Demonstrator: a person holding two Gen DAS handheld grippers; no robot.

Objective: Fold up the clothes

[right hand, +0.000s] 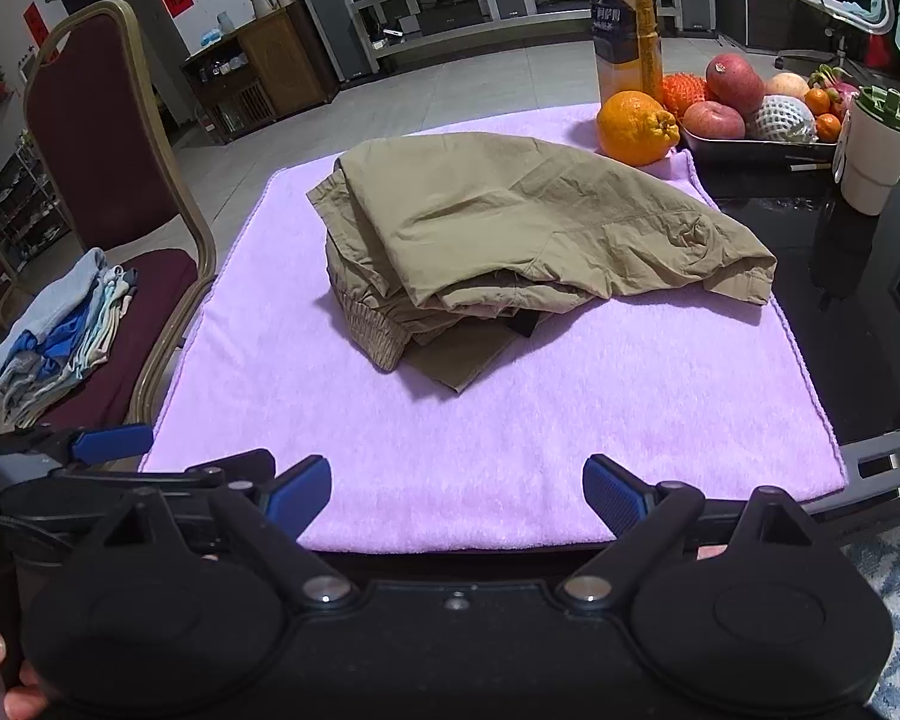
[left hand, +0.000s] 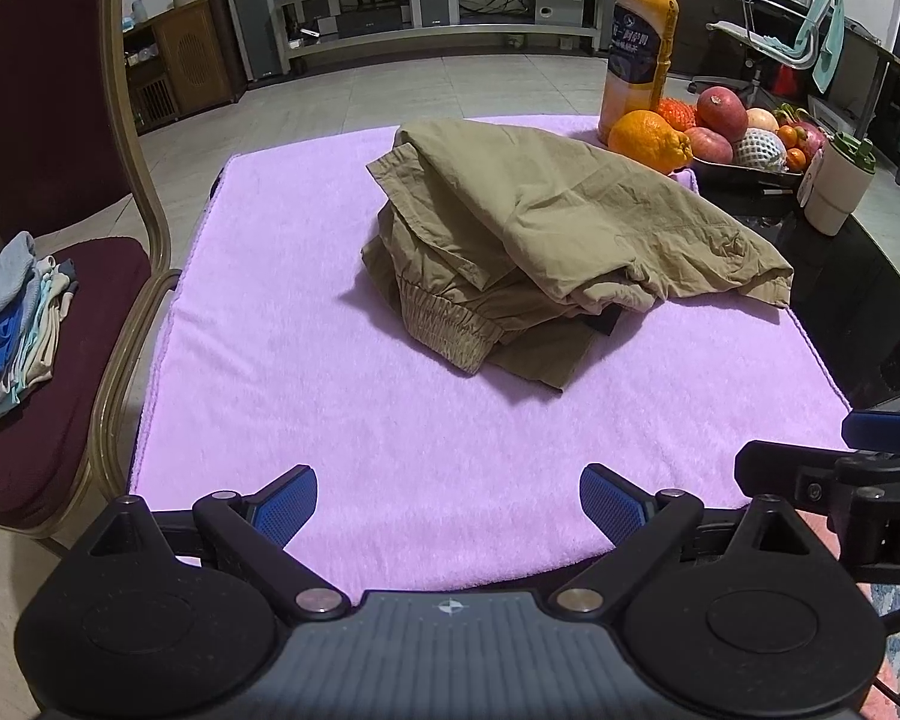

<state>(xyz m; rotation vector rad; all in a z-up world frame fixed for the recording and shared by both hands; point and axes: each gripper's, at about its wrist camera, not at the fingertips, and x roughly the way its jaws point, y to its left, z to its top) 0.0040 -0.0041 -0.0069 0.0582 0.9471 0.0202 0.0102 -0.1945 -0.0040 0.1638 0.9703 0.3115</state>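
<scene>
A crumpled khaki garment (left hand: 546,234) (right hand: 510,240) with an elastic waistband lies heaped in the middle of a pink towel (left hand: 390,432) (right hand: 570,438) spread over the table. My left gripper (left hand: 448,507) hangs over the towel's near edge, open, with nothing between its blue pads. My right gripper (right hand: 457,501) is open too, over the same near edge and well short of the garment. In the left wrist view the right gripper's black frame (left hand: 834,480) shows at the right edge. The left gripper's blue fingertip (right hand: 111,441) shows at the left of the right wrist view.
A maroon chair (left hand: 48,138) (right hand: 96,138) at the left holds a stack of folded clothes (left hand: 15,324) (right hand: 60,336). At the back right stand an orange juice bottle (left hand: 639,48), a loose orange (left hand: 651,141), a fruit tray (left hand: 750,171) and a white cup (left hand: 837,189) on the dark tabletop.
</scene>
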